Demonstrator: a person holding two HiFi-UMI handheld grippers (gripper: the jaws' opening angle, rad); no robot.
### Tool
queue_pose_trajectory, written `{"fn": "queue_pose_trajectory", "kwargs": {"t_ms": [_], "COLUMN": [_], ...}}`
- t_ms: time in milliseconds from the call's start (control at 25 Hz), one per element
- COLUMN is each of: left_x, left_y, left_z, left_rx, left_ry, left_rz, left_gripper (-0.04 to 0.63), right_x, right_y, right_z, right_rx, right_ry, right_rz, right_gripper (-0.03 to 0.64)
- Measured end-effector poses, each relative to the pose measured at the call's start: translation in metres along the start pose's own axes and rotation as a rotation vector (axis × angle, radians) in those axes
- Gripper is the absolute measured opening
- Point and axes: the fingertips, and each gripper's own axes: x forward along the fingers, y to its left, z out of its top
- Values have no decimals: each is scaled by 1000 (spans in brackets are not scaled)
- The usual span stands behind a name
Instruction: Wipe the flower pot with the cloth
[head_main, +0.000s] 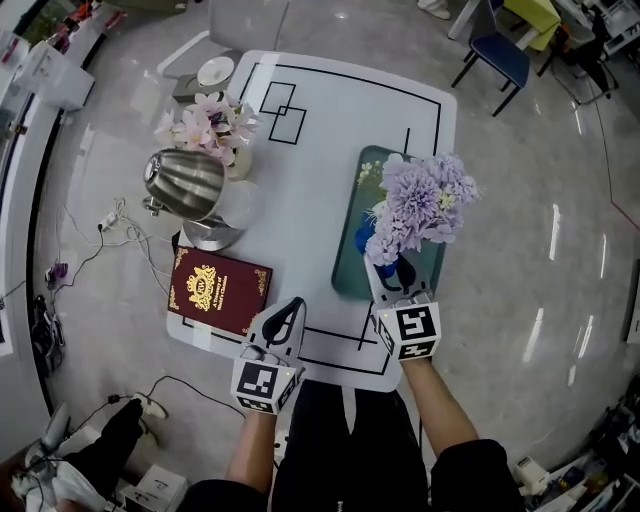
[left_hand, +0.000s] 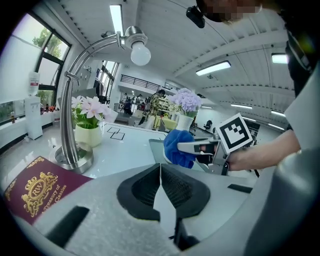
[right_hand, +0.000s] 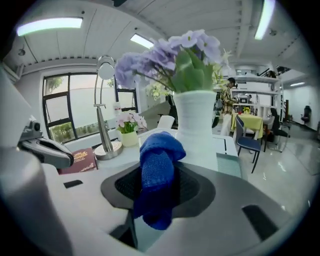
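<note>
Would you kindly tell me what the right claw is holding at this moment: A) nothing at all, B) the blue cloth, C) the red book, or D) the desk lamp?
B: the right gripper view shows the right claw shut on the blue cloth, with the white flower pot just beyond it.

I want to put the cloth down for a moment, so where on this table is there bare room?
The widest bare patch is the middle strip of the table, between the lamp and the tray. The far corner behind the tray is bare too. The left side is crowded: pink flowers, lamp, book.
</note>
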Motion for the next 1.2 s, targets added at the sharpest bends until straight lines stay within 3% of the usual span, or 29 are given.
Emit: {"fn": "queue_pose_trajectory", "kwargs": {"t_ms": [160,360,720,1200], "left_x": [-1,-2,-21,-86], "left_y": [1,-12,-61,-168], "left_z": [-3,3,32,28], "left_rx": [13,40,99,121], "left_ry": [20,13,-46,-113], "left_rz": [-21,-60,-76,-20], "left_gripper": [15,15,15,15], "right_x": [-4,-37,-130,-254], "right_y": [4,17,33,47], "right_z": [-24,-8,28,13], "right_rx": [62,130,118,62], "right_ry": [52,12,-63,-124], "right_rz": [12,38,80,162], "right_gripper": [140,141,143,141]}}
